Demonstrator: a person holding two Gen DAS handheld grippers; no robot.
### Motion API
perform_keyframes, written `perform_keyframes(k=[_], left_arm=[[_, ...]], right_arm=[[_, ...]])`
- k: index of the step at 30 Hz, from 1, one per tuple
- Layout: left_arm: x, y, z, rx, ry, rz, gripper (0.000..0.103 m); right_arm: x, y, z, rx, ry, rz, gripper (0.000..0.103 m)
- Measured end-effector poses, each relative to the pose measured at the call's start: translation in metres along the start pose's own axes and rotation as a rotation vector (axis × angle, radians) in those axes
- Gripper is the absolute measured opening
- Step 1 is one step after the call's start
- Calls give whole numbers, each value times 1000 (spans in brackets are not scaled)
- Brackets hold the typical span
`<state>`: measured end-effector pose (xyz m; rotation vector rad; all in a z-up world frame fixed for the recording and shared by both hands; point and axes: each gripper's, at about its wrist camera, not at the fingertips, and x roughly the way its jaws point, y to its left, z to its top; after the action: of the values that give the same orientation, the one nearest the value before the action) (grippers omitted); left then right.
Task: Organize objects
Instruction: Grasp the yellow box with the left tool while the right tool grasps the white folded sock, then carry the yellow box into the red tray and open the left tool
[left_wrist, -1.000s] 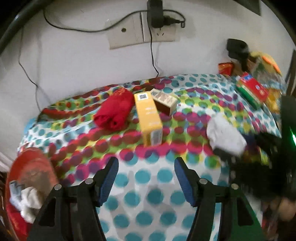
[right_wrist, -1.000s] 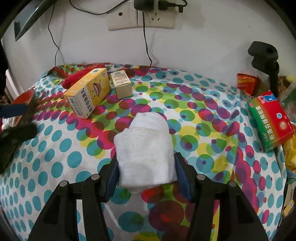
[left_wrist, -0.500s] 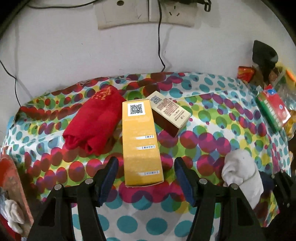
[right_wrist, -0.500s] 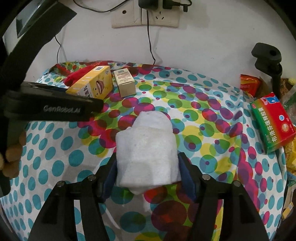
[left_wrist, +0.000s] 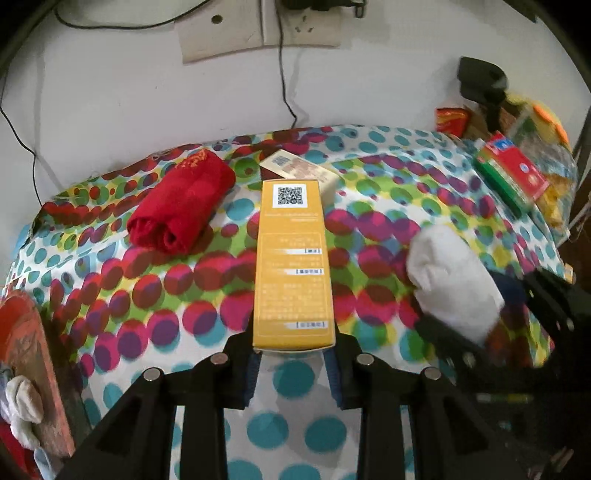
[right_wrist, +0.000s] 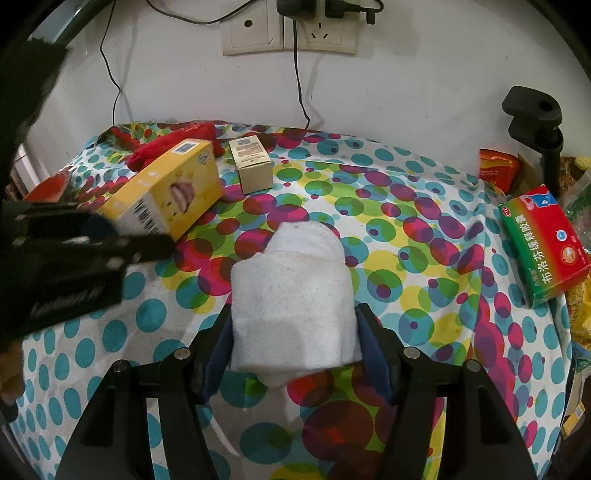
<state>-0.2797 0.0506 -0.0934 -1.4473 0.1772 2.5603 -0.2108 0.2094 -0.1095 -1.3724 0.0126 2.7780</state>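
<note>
A long yellow box (left_wrist: 293, 266) lies on the polka-dot tablecloth (left_wrist: 166, 288). My left gripper (left_wrist: 293, 363) has its blue pads on both sides of the box's near end, closed against it. My right gripper (right_wrist: 295, 354) is shut on a rolled white towel (right_wrist: 295, 295), which rests on the cloth. The towel (left_wrist: 452, 280) and the right gripper (left_wrist: 517, 332) show at the right of the left wrist view. The yellow box (right_wrist: 166, 195) and left gripper (right_wrist: 66, 240) show at the left of the right wrist view.
A rolled red towel (left_wrist: 181, 206) lies left of the yellow box, a small beige box (left_wrist: 299, 173) behind it. A red-and-green medicine box (right_wrist: 543, 243) sits at the table's right edge. A red basket (left_wrist: 26, 369) with cloths is at the left. Sockets and cables (right_wrist: 291, 33) hang on the wall.
My left gripper has moved forward to the yellow box and its jaws have closed onto the box's near end. My right gripper stays shut on the white towel, almost unmoved.
</note>
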Motion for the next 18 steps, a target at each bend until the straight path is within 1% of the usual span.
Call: perform_keyframes(k=[9, 14, 18], left_arm=[[-22, -18, -40, 48, 17, -22, 30], [-30, -14, -60, 30, 29, -31, 30], [-39, -7, -71, 13, 22, -35, 30]], right_arm=[[0, 0, 0, 1, 0, 0, 62], [0, -1, 0, 0, 0, -1, 62], [0, -2, 0, 0, 0, -3, 62]])
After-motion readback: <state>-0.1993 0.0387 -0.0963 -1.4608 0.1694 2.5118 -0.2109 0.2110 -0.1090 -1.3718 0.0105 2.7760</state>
